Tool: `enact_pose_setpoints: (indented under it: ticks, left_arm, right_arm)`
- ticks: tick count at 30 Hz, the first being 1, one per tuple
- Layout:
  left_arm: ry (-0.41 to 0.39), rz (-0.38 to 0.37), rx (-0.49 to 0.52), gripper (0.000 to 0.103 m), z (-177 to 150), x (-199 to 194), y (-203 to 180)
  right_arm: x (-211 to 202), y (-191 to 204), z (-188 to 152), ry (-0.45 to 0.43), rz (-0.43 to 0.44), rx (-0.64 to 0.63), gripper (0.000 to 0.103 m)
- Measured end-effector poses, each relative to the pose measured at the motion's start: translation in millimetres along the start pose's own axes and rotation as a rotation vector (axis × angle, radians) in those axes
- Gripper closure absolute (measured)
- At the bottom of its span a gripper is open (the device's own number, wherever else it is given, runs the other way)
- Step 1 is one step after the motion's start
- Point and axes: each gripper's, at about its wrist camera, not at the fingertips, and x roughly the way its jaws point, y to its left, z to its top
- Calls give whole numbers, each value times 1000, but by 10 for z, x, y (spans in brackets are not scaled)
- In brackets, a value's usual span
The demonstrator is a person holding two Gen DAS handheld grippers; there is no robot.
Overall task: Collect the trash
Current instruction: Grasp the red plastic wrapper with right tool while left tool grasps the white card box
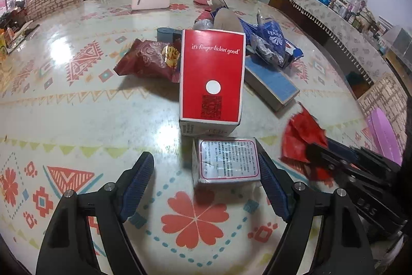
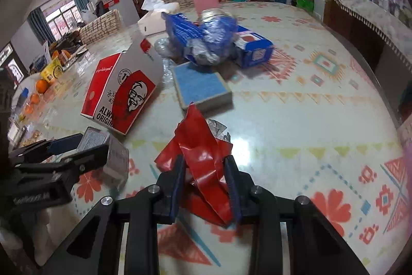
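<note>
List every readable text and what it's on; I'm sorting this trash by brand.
"it's finger lickin' good": red carton.
"ALWA... ORIGIN...", cut off: same carton's face with the portrait logo.
"Vinda", upside down: blue wrapper.
Small silver box: fine print, too small to read.
Carton's square code: unreadable.
</note>
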Motion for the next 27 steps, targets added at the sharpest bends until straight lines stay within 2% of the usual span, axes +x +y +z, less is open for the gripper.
enact_pose_setpoints:
  ticks: [1,2,7,13,16,20,27]
  left_arm:
    - [-2,-2,0,32,-6,-2,-3]
    - [5,-12,2,58,-21,-3,-12]
    - [10,-19,18,57,-102,-66,-67]
    - [-17,-60,22,57,-207,-356,-193]
    - [-34,-71,57,57,-241,-488,-351]
    - [-73,-45,132,57,-275,-608,-644]
    - [-82,-39,209,57,-297,-595,-1048]
  right_arm:
    - [-27,-27,-16,-1,2,7,69]
    - [-56,-55,-33,-3,4,15,69]
    - [-242,-196,-122,-30,8,48,69]
    - [-480,-389,-223,-71,9,90,69]
    - [-603,-542,-280,-90,11,131,69]
    - [-741,-756,-364,-105,6,182,69]
    - [-905,-997,-520,-111,-10,221,69]
